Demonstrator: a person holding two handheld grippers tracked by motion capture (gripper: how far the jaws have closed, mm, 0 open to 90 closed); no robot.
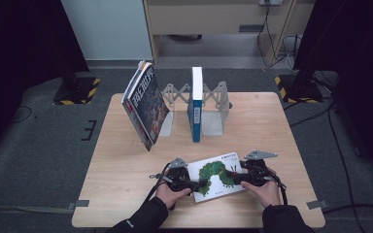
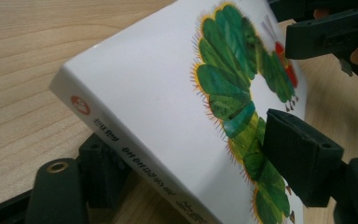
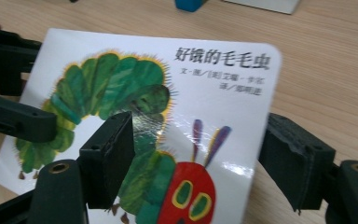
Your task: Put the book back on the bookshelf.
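A white picture book (image 1: 214, 178) with a green caterpillar on its cover lies near the table's front edge, between both grippers. My left gripper (image 1: 196, 185) holds its left, spine side. In the left gripper view one jaw is under the book (image 2: 158, 93) and the other presses on the cover, so the left gripper (image 2: 196, 154) is shut on it, and the book tilts up off the wood. My right gripper (image 1: 234, 177) is at the book's right side. There one jaw of the right gripper (image 3: 198, 154) lies on the cover of the book (image 3: 214, 93) and the other sits at its edge.
At the back of the wooden table (image 1: 126, 165), a grey expandable book rack (image 1: 213, 104) holds an upright blue book (image 1: 195, 104). A dark-covered book (image 1: 145, 104) leans against its left end. Black stands with striped bases (image 1: 77, 90) sit on the floor behind.
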